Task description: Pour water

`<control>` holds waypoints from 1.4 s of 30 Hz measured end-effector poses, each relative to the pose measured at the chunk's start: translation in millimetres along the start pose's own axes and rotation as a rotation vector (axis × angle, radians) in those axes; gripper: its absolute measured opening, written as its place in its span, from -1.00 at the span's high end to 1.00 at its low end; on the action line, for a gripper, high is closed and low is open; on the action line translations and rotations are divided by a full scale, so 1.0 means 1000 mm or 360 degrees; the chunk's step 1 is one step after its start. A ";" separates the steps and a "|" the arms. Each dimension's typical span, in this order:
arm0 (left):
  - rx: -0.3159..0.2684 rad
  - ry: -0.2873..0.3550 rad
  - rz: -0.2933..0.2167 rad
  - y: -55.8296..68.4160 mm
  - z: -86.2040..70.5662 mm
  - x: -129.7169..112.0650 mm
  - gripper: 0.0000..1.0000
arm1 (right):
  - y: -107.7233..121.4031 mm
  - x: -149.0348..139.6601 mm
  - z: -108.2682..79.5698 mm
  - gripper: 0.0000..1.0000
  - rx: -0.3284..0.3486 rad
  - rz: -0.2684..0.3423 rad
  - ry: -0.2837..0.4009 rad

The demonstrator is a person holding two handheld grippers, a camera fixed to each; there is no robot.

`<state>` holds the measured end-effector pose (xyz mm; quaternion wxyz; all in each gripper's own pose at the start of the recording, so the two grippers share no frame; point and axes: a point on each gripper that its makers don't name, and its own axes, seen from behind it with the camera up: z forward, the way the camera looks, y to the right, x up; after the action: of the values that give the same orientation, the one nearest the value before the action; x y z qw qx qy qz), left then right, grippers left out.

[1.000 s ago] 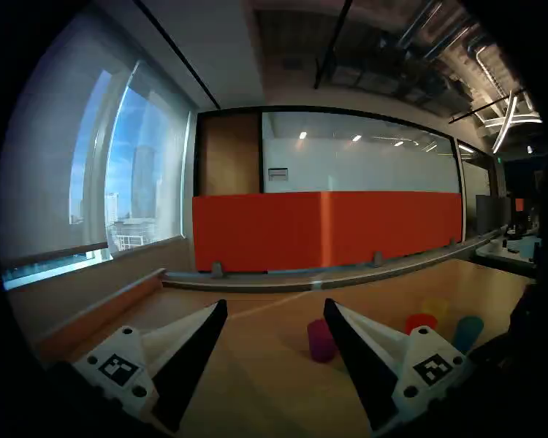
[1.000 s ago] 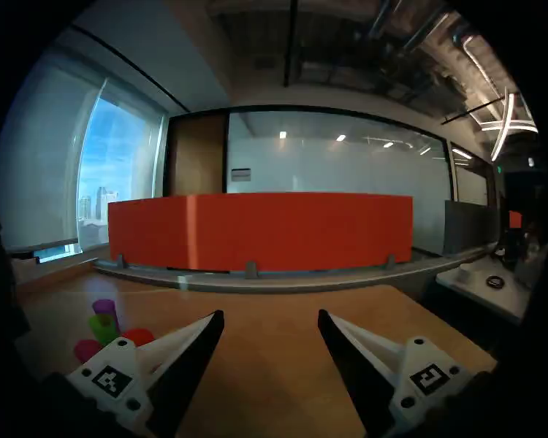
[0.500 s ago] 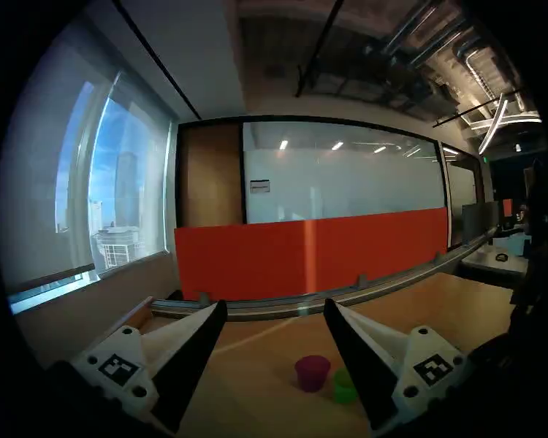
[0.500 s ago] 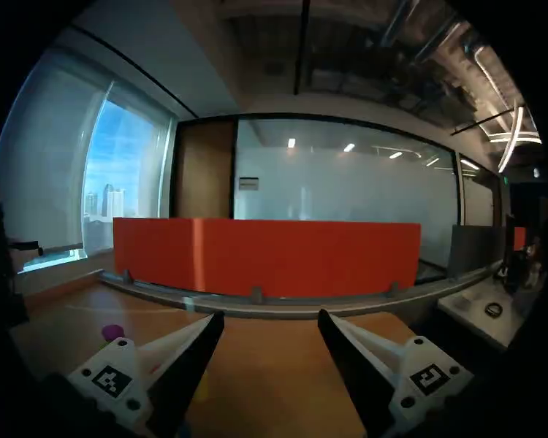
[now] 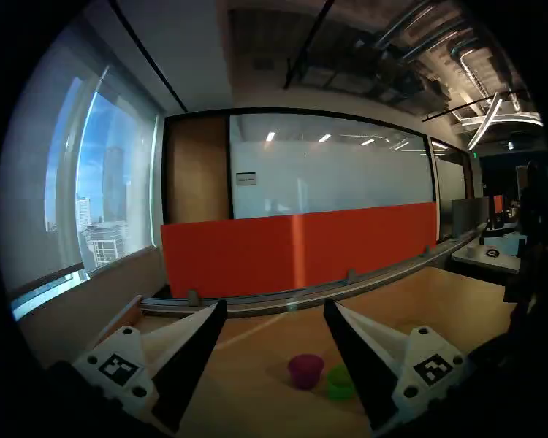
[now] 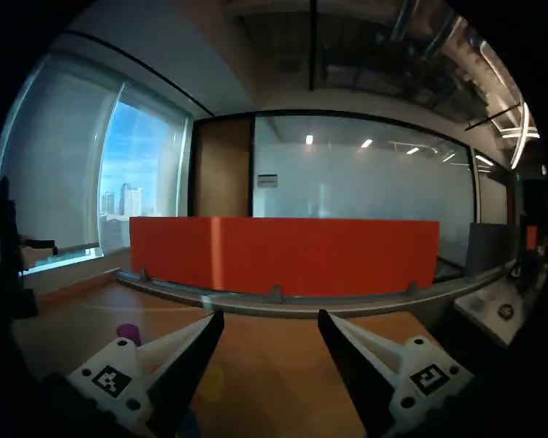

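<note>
In the left gripper view, the left gripper (image 5: 273, 303) is held released, its two fingers spread wide and nothing gripped between them. A wooden table (image 5: 435, 299) is seen beneath it, closed off along its far edge by an orange partition (image 5: 296, 248). On the near side of the partition and well apart from it, a purple cup (image 5: 305, 370) is set upright on the table. A green cup (image 5: 340, 381) stands just beside it; whether the two touch cannot be told. Both cups are seen low in the gap between the fingers, untouched by them.

In the right gripper view, the right gripper (image 6: 270, 315) is likewise released and empty. The partition is faced across the table, and on its near side a purple cup (image 6: 128, 333) is partly hidden behind one finger.
</note>
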<state>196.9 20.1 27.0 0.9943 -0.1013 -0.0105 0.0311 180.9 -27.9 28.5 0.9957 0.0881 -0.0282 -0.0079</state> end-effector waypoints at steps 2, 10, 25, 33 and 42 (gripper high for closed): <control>-0.0049 -0.0002 0.0003 0.005 0.001 0.000 -0.97 | -0.006 0.001 -0.001 -0.99 0.0052 -0.0008 0.0002; -0.0269 0.0008 -0.0009 0.028 0.003 0.005 -0.97 | -0.051 0.005 -0.009 -0.99 0.0366 -0.0048 -0.0009; -0.0516 -0.0005 -0.0072 0.046 0.015 0.004 -0.97 | -0.098 0.008 -0.017 -0.98 0.0688 -0.0099 -0.0057; -0.0600 -0.0074 -0.0025 0.051 0.022 -0.013 -0.97 | -0.107 -0.007 -0.021 -0.98 0.0785 -0.0148 -0.0147; -0.0673 -0.0144 0.0045 0.053 0.029 -0.032 -0.97 | -0.108 -0.021 -0.023 -0.99 0.0853 -0.0188 -0.0251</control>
<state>160.7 75.2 43.8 0.9489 -0.3063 -0.0599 0.0466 160.5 -129.7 -14.4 0.9294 0.3489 -0.1016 -0.0652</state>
